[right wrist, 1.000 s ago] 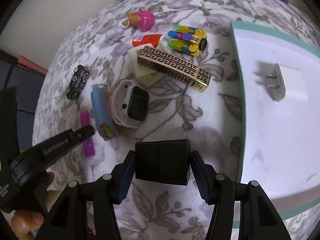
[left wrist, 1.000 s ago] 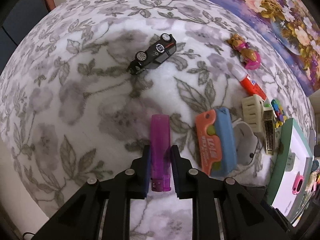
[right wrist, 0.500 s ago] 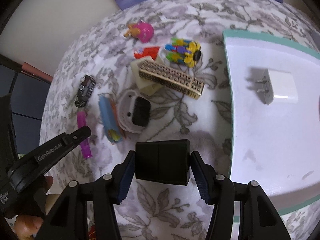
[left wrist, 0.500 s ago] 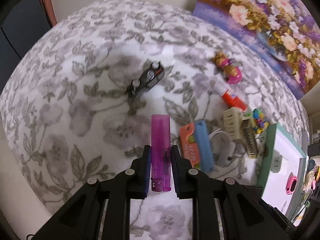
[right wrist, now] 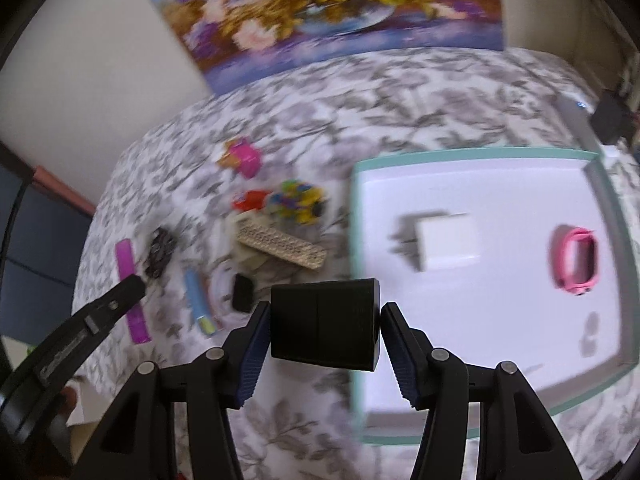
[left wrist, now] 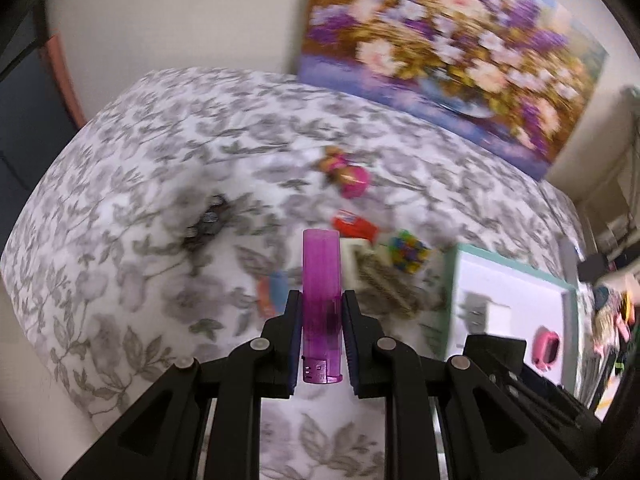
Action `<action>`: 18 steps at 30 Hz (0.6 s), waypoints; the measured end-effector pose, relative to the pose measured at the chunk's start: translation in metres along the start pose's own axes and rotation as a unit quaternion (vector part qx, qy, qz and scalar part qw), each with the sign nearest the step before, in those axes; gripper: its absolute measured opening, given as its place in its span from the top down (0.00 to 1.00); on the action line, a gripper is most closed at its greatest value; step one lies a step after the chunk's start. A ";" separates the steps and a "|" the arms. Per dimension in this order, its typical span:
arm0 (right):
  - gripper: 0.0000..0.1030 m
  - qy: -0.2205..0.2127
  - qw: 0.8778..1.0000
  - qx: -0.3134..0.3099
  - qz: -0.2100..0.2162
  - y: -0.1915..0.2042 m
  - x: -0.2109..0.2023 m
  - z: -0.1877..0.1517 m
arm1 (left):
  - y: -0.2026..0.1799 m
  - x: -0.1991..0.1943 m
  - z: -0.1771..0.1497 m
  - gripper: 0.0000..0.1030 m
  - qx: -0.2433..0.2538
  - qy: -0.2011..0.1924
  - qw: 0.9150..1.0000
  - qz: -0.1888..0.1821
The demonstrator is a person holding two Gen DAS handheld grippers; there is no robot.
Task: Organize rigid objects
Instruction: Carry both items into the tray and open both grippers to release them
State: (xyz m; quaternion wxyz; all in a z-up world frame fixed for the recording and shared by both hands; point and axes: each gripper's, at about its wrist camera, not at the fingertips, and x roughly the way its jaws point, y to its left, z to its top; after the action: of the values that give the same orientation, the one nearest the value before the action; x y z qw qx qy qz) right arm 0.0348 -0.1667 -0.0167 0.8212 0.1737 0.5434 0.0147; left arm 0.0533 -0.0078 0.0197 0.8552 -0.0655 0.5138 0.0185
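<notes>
My left gripper (left wrist: 321,297) is shut on a translucent purple lighter (left wrist: 321,272), held upright above the floral cloth. My right gripper (right wrist: 325,312) is shut on a black box (right wrist: 324,322), held over the cloth by the left rim of the teal-edged white tray (right wrist: 480,320). A white charger plug (right wrist: 446,240) and a pink watch (right wrist: 576,264) lie in the tray. In the right wrist view the left gripper (right wrist: 132,284) and its lighter (right wrist: 128,260) show at the far left. Both views are blurred.
On the cloth left of the tray lie a dark toy car (right wrist: 160,252), a pink doll (right wrist: 244,156), a red tube (right wrist: 248,200), a colourful toy (right wrist: 298,200), a gold patterned bar (right wrist: 280,246), a blue-orange item (right wrist: 196,296) and a white watch (right wrist: 242,292). A flower painting (right wrist: 328,12) leans on the wall.
Both grippers have risen, each still holding its object. The views now take in the wall, the painting and more of the tray, including the pink watch.
</notes>
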 end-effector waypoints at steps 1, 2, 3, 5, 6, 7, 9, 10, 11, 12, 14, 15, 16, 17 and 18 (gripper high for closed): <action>0.43 -0.001 1.000 0.006 -0.005 -0.007 -0.001 0.002 | -0.007 0.000 -0.001 0.81 0.007 0.003 1.000 -0.005; 0.43 -0.002 1.000 0.016 -0.012 -0.016 -0.003 0.004 | -0.015 0.001 -0.003 0.81 0.017 0.007 1.000 -0.011; 0.43 -0.003 0.999 0.026 -0.019 -0.024 -0.003 0.005 | -0.025 0.002 -0.005 0.81 0.027 0.011 0.999 -0.017; 0.43 -0.006 0.998 0.048 -0.041 -0.046 -0.007 0.009 | -0.040 0.003 -0.008 0.81 0.044 0.017 0.999 -0.021; 0.43 -0.007 0.997 0.053 -0.049 -0.054 -0.008 0.009 | -0.049 0.003 -0.009 0.81 0.055 0.020 0.998 -0.022; 0.43 -0.008 0.996 0.061 -0.060 -0.063 -0.010 0.010 | -0.056 0.004 -0.011 0.81 0.063 0.023 0.997 -0.024; 0.43 -0.010 0.994 0.076 -0.074 -0.080 -0.013 0.012 | -0.073 0.005 -0.014 0.81 0.081 0.028 0.996 -0.027; 0.43 -0.011 0.993 0.084 -0.076 -0.088 -0.015 0.013 | -0.082 0.006 -0.017 0.81 0.092 0.031 0.995 -0.029; 0.43 -0.011 0.993 0.091 -0.078 -0.096 -0.017 0.014 | -0.089 0.006 -0.019 0.81 0.101 0.034 0.994 -0.029; 0.43 -0.011 0.992 0.098 -0.079 -0.103 -0.018 0.014 | -0.095 0.008 -0.020 0.81 0.107 0.036 0.993 -0.029; 0.43 -0.011 0.990 0.108 -0.084 -0.115 -0.020 0.015 | -0.113 0.010 -0.026 0.81 0.126 0.043 0.991 -0.030; 0.43 -0.012 0.989 0.112 -0.091 -0.121 -0.022 0.015 | -0.119 0.011 -0.029 0.81 0.133 0.045 0.990 -0.030; 0.43 -0.012 0.989 0.114 -0.096 -0.125 -0.023 0.015 | -0.126 0.012 -0.031 0.81 0.139 0.048 0.989 -0.029; 0.43 -0.014 0.988 0.117 -0.105 -0.130 -0.025 0.016 | -0.134 0.014 -0.034 0.81 0.147 0.051 0.987 -0.029; 0.43 -0.015 0.986 0.118 -0.112 -0.134 -0.027 0.016 | -0.140 0.015 -0.037 0.81 0.151 0.055 0.987 -0.029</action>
State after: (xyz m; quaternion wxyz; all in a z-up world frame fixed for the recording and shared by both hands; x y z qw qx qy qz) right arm 0.0158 -0.3028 -0.0274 0.7993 0.2079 0.5449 -0.1447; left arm 0.0424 -0.1516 0.0021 0.8261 0.0489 0.5545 -0.0874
